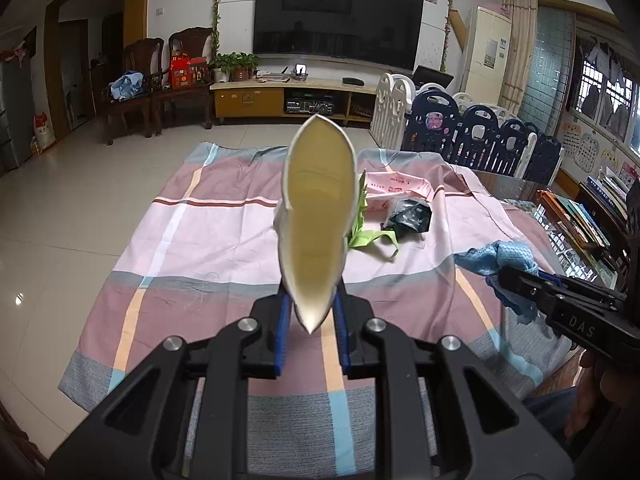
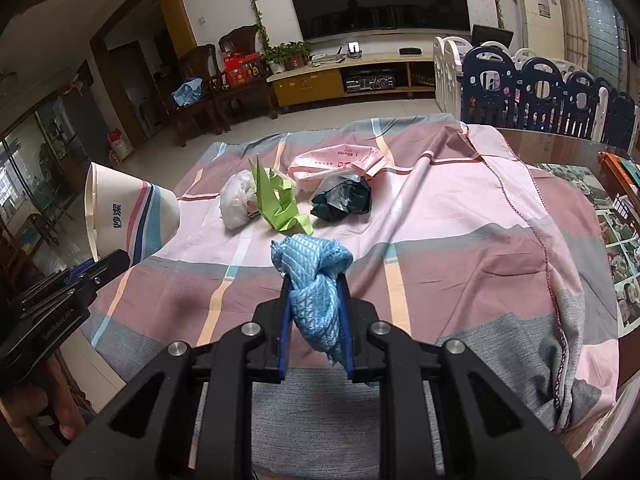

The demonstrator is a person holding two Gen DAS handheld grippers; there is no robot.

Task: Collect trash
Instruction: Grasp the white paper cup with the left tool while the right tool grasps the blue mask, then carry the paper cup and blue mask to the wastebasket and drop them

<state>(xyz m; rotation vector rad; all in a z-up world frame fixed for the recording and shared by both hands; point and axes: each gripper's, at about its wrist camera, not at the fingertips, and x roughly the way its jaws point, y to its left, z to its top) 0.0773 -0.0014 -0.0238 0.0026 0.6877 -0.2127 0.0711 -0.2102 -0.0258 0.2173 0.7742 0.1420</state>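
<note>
My left gripper (image 1: 311, 300) is shut on a squashed paper cup (image 1: 318, 208), held mouth-up above the patchwork cloth; the same striped cup (image 2: 128, 212) shows at the left of the right wrist view. My right gripper (image 2: 314, 284) is shut on a crumpled blue cloth (image 2: 312, 276), lifted off the table; that blue cloth (image 1: 498, 258) shows at the right in the left wrist view. On the table lie a green folded paper (image 2: 280, 204), a white plastic bag (image 2: 236, 200), a dark crumpled bag (image 2: 342, 198) and a pink printed bag (image 2: 336, 162).
A pink, grey and mauve patchwork cloth (image 2: 460, 216) covers the table. Photos under glass and books (image 2: 616, 216) lie at the right edge. A navy and white play fence (image 2: 540, 96) stands behind. Tiled floor (image 1: 60, 208) lies to the left.
</note>
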